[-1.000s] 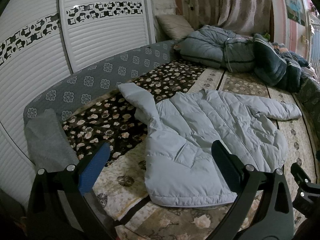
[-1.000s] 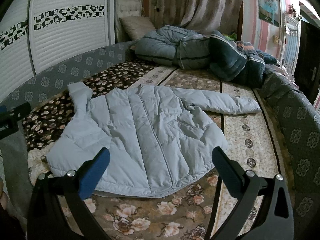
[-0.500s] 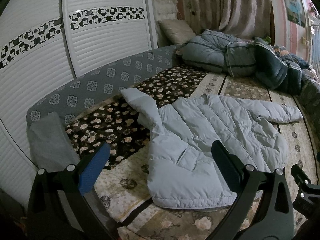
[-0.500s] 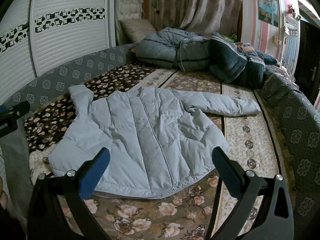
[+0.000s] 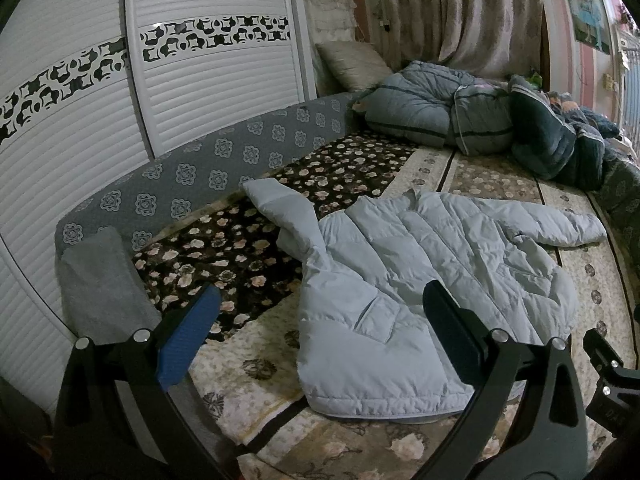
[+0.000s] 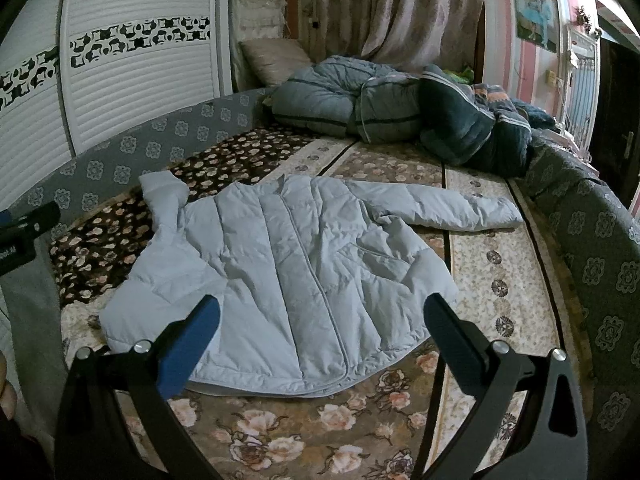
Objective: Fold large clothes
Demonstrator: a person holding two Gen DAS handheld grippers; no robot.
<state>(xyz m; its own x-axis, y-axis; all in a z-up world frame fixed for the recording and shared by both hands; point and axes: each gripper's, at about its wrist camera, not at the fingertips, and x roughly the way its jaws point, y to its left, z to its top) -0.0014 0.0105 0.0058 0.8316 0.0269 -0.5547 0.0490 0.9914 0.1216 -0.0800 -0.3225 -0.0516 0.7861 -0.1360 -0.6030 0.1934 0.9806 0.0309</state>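
A pale blue puffer jacket (image 6: pixel 296 264) lies front up on the flowered bed cover (image 6: pixel 304 436), hem towards me. Its right sleeve (image 6: pixel 444 208) stretches out flat, while the left sleeve (image 6: pixel 164 200) bends up over the dark flowered blanket. In the left wrist view the same jacket (image 5: pixel 420 280) lies right of centre. My left gripper (image 5: pixel 320 324) hovers open above the hem's left corner, holding nothing. My right gripper (image 6: pixel 320 328) is open too, above the hem's middle, with nothing between its fingers.
White slatted wardrobe doors (image 5: pixel 100 100) and a grey patterned bed rail (image 5: pixel 224 160) run along the left. Folded quilts and blankets (image 6: pixel 400 112) are piled at the far end beside a pillow (image 6: pixel 272 56). A grey cloth (image 5: pixel 96 280) drapes over the rail's near end. Another padded rail (image 6: pixel 592 240) runs along the right.
Both cameras have shifted slightly, so the jacket sits a little lower and further right in the left wrist view. The jacket itself lies unchanged and both grippers stay open.
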